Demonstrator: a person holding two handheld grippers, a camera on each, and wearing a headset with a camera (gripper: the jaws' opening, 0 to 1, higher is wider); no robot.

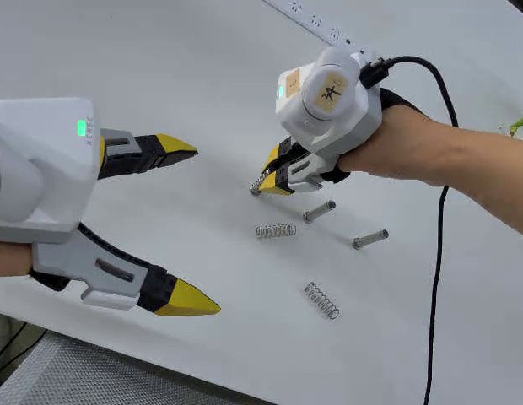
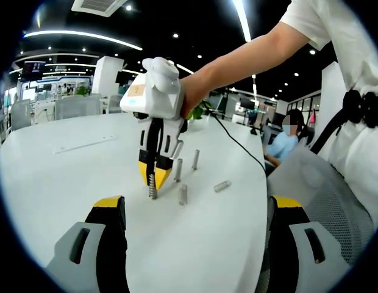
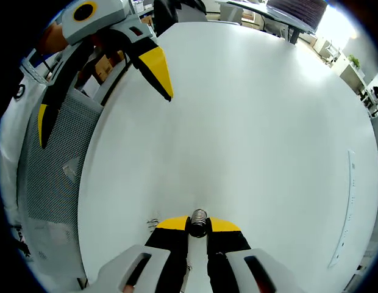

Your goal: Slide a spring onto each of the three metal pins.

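Right gripper (image 1: 266,181) clamps a spring (image 3: 199,220), apparently upright; left gripper (image 1: 194,225) gapes empty; head view shows two bare pins (image 1: 319,211) (image 1: 370,239) lying.

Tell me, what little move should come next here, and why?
Probably move the left gripper, whose jaws stand wide open, over to the nearer pin and close on it. The right gripper is shut on a spring, and that pin lies bare on the table, ready to be steadied.
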